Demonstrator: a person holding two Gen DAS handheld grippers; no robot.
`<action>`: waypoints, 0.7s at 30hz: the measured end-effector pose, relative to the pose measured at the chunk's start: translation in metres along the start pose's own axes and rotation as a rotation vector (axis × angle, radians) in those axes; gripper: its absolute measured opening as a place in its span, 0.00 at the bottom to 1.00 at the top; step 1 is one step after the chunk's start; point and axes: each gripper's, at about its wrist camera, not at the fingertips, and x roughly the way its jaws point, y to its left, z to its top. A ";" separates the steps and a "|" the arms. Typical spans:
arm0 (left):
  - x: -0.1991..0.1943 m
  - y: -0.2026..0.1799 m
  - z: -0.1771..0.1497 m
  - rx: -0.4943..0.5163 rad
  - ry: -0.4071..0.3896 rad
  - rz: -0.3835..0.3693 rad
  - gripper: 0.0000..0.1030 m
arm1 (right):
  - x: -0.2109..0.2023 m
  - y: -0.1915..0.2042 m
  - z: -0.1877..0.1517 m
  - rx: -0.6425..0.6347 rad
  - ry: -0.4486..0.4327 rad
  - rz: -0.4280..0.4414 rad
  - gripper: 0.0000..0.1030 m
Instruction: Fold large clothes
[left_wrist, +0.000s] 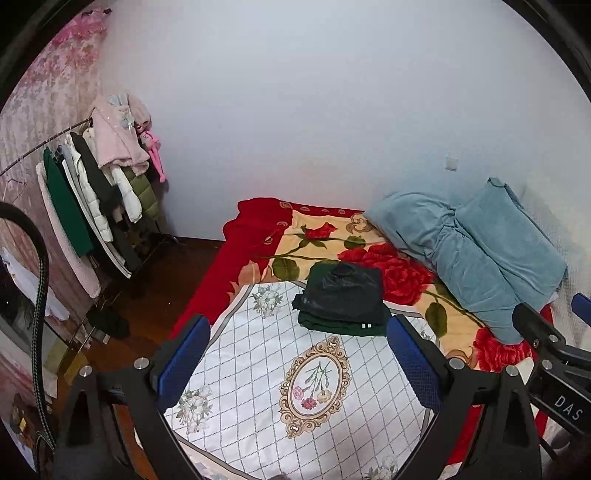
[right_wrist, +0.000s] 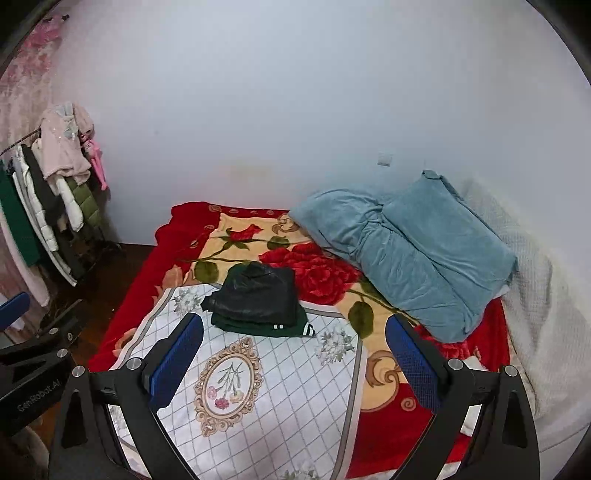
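**With both grippers empty, folded clothes sit on the cloth**

While the left gripper (left_wrist: 299, 354) and right gripper (right_wrist: 295, 354) hover wide apart above the white patterned cloth (right_wrist: 280, 398), the folded dark clothes (right_wrist: 255, 301) lie stacked at that cloth's far edge.

Pale wall (right_wrist: 295, 110), dark wooden floor (left_wrist: 147, 295)

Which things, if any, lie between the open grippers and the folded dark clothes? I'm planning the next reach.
Nothing visible does. Only the flat white quilted sheet lies between the left gripper, the right gripper and the folded dark clothes.
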 end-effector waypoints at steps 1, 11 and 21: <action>-0.001 0.001 0.000 -0.002 -0.001 0.002 0.95 | 0.000 0.000 0.000 0.000 -0.003 -0.001 0.99; -0.004 0.001 0.000 -0.006 0.005 0.002 0.96 | 0.002 -0.001 0.000 0.004 -0.002 -0.009 1.00; -0.004 -0.003 0.002 -0.004 -0.001 0.007 0.96 | 0.004 -0.001 -0.001 0.005 -0.002 -0.009 1.00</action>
